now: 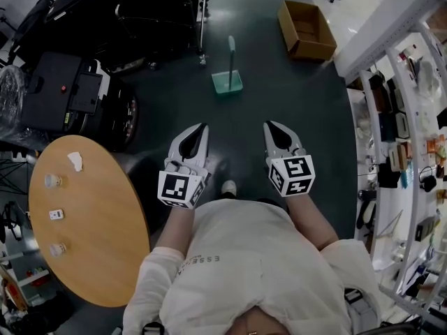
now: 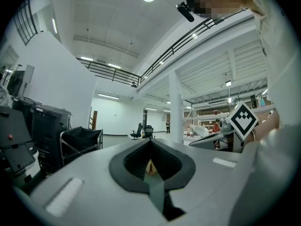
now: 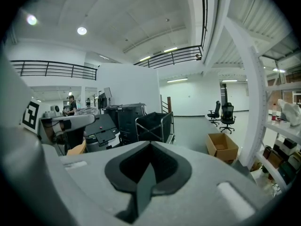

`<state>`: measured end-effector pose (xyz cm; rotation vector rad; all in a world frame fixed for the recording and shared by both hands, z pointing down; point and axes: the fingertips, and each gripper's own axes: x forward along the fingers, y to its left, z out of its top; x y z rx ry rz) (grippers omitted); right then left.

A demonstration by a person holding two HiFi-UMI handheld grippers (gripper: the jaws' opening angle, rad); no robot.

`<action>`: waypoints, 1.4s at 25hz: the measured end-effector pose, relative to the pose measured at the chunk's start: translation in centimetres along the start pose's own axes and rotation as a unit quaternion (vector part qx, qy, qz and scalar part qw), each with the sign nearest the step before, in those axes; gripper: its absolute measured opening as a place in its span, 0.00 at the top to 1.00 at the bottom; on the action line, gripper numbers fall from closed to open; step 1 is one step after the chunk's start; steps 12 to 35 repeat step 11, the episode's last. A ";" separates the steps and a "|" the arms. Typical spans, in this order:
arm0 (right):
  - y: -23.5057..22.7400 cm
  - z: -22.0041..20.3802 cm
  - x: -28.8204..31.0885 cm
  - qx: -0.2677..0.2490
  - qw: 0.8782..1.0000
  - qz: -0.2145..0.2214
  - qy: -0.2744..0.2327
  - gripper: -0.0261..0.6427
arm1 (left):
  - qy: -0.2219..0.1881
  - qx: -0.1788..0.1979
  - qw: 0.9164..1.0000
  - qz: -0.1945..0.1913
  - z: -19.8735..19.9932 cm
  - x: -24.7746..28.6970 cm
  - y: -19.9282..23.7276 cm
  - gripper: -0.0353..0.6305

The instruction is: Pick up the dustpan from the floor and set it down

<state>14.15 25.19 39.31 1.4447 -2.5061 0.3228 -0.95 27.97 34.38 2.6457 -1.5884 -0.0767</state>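
A green dustpan (image 1: pixel 228 83) stands on the dark floor ahead of me, its long handle (image 1: pixel 231 46) upright. My left gripper (image 1: pixel 202 128) and right gripper (image 1: pixel 269 125) are held side by side in front of my body, both well short of the dustpan and pointing toward it. Each has its jaws closed together to a point, with nothing between them. In the left gripper view the left gripper (image 2: pixel 150 141) shows its tips meeting, and so does the right gripper (image 3: pixel 150 145) in the right gripper view. Neither gripper view shows the dustpan.
An open cardboard box (image 1: pixel 306 30) lies on the floor to the far right of the dustpan. A black cart (image 1: pixel 162 11) and dark machines (image 1: pixel 66 89) stand at the left. A round wooden table (image 1: pixel 91 236) is at my left, shelving (image 1: pixel 405 145) at my right.
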 end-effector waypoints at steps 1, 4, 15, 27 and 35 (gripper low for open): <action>0.1 -0.1 0.0 0.000 1.000 0.001 0.000 0.97 | 0.000 0.000 1.000 0.001 0.0 -0.1 0.1 0.92; 0.5 -0.2 0.1 0.001 1.000 0.005 0.002 0.97 | 0.001 0.000 1.000 0.004 -0.1 -0.5 0.2 0.92; 0.5 -0.7 -0.1 0.002 1.000 0.001 0.002 0.97 | 0.001 -0.002 1.000 0.001 -0.2 -0.8 -0.1 0.92; 0.5 -0.7 -0.1 0.002 1.000 0.001 0.002 0.97 | 0.001 -0.002 1.000 0.001 -0.2 -0.8 -0.1 0.92; 0.5 -0.7 -0.1 0.002 1.000 0.001 0.002 0.97 | 0.001 -0.002 1.000 0.001 -0.2 -0.8 -0.1 0.92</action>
